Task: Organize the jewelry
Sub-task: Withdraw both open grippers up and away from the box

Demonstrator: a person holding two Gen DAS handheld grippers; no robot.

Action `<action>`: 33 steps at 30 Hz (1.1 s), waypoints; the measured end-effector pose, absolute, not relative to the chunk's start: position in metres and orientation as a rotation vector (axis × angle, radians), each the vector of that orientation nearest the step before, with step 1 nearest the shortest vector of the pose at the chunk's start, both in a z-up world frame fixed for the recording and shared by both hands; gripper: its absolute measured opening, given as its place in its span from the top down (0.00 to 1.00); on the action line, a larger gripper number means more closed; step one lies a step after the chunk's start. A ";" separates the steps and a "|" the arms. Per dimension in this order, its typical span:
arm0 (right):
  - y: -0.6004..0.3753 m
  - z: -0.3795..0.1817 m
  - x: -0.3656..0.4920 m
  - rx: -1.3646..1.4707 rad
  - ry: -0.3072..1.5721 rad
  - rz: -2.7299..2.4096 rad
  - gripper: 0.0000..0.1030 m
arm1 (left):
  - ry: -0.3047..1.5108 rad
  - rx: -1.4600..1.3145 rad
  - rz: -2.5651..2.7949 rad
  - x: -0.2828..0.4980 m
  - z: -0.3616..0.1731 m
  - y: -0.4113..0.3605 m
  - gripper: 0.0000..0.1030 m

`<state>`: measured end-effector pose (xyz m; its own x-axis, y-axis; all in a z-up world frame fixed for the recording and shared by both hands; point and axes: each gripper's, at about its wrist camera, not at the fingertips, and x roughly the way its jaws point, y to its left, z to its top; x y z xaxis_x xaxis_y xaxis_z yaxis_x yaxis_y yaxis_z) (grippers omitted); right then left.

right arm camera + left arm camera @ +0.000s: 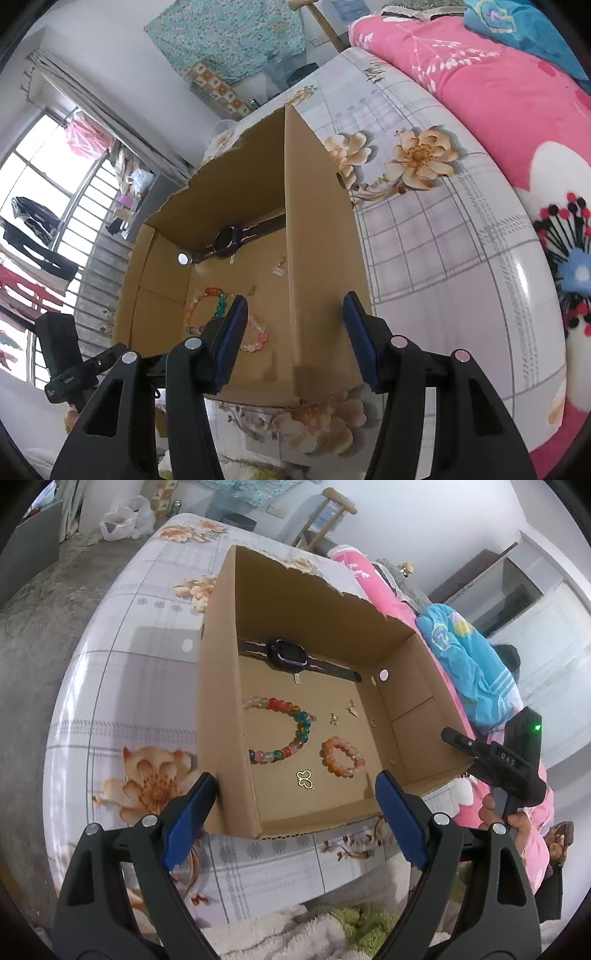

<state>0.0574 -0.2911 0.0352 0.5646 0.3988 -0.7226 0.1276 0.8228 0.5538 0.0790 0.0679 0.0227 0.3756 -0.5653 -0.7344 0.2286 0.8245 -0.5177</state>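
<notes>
Cardboard is filling both views: an open box is sitting on a floral tablecloth. The left gripper is hovering at the box's near rim with its fingers spread wide and holding nothing, the left blue pad lying just outside the box's left wall and the other reaching over the near edge. On the box floor, going left to right, are lying a multicoloured bead bracelet, a gold butterfly charm, a smaller orange bead bracelet and a few tiny gold pieces (too small to name). A dark watch is stretching along the far wall. The right gripper is pointing at the box's right wall, its fingers also parted and empty, straddling that wall's near corner. A pink flowered blanket is lying beyond.
</notes>
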 end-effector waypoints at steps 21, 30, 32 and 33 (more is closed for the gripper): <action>-0.290 0.071 0.006 0.427 0.786 -0.036 0.34 | 0.741 -0.207 -0.303 0.027 0.079 0.088 0.12; -0.266 0.114 -0.036 0.252 0.620 -0.094 0.12 | 0.666 -0.138 -0.249 0.011 0.107 0.064 0.08; -0.259 0.120 -0.044 0.228 0.593 -0.097 0.07 | 0.660 -0.137 -0.264 0.007 0.111 0.058 0.08; -0.256 0.123 -0.047 0.218 0.585 -0.099 0.07 | 0.658 -0.131 -0.249 0.005 0.113 0.055 0.08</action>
